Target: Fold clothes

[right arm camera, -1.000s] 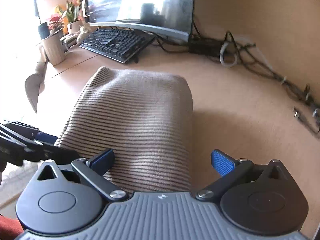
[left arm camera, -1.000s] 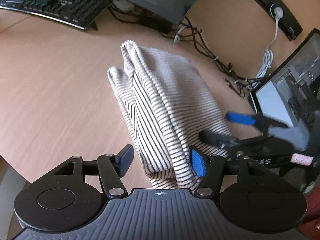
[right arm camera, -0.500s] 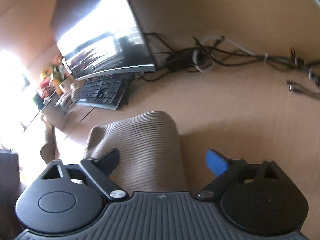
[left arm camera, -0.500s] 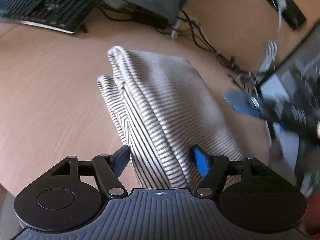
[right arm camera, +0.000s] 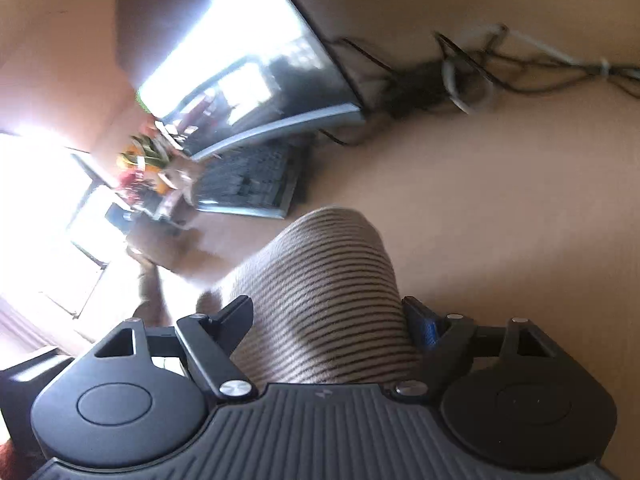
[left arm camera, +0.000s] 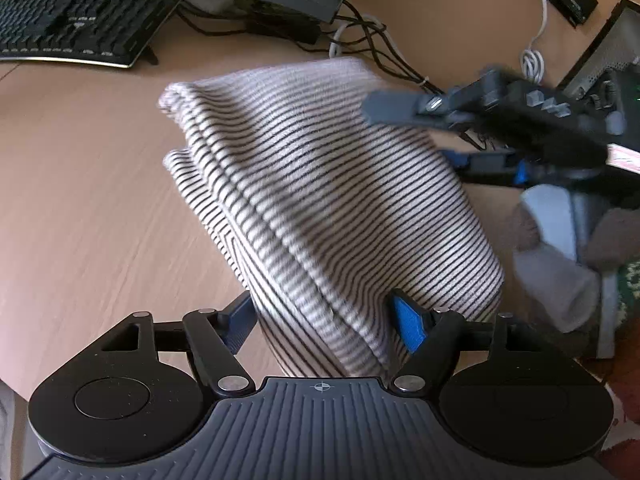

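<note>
Striped knit garment (left arm camera: 320, 200) lies folded, bunched between jaws.

On my feeds the folded garment (left arm camera: 320, 200) is off-white with thin dark horizontal stripes; from the right wrist it reads more beige. My left gripper (left arm camera: 324, 320) is black with blue finger pads (left arm camera: 408, 322), and the right gripper (right arm camera: 328, 320) is coloured the same. The desk (left arm camera: 80, 208) is light wood-grain tan, the keyboard (left arm camera: 76, 28) black, the cables (left arm camera: 376, 44) black and white.
</note>
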The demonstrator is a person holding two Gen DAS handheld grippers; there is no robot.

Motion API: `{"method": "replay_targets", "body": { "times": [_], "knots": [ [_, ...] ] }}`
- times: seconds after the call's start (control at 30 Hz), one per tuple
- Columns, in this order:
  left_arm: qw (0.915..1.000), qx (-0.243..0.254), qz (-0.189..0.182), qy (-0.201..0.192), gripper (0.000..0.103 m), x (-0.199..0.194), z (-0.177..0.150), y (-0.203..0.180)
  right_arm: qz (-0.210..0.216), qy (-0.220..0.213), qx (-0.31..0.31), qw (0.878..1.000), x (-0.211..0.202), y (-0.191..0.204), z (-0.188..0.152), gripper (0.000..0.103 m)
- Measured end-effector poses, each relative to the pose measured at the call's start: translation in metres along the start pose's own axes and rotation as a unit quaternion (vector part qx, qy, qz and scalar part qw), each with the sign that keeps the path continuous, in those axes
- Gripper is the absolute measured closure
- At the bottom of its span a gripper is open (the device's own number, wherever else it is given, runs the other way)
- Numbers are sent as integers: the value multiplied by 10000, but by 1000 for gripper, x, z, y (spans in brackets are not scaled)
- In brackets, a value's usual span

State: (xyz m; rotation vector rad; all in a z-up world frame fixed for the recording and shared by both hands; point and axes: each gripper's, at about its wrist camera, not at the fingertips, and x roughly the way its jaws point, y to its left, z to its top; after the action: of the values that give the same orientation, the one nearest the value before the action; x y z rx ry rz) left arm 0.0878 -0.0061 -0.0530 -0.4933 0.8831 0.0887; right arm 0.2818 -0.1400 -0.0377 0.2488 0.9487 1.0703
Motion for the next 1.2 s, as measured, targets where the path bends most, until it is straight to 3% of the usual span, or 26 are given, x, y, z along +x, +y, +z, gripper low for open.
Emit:
{"method": "replay_targets", "body": {
  "times": [0.17, 0.47, 0.67, 0.8, 0.87, 1.03, 1.2],
  "knots": [
    [9999, -76, -28, -62, 24, -2, 2, 2, -793, 307, -240, 9961, 9, -3, -3, 29],
    [9997, -199, -71, -119, 23, -8, -1, 3, -744, 450, -162, 9961, -7, -15, -17, 22],
    [9965, -739, -373, -90, 14, -7, 12, 16, -710, 455, -191, 9963, -12, -18, -12, 20],
    [9949, -954, -313, 31, 12, 6, 23, 23, -627, 635, -76, 9960, -4, -23, -9, 19],
    [9947, -976, -322, 80, 14, 11, 26, 27, -579, 730, -66, 9956, 1, -22, -9, 19],
    [9928, -965, -680, 223, 28, 18, 36, 48, -506, 910, -310, 9941, 15, -4, -7, 25],
    [9902, -1172, -755, 13, 32, 23, 60, 90, -555, 851, -307, 9943, 45, 16, 9, 29]
  ]
}}
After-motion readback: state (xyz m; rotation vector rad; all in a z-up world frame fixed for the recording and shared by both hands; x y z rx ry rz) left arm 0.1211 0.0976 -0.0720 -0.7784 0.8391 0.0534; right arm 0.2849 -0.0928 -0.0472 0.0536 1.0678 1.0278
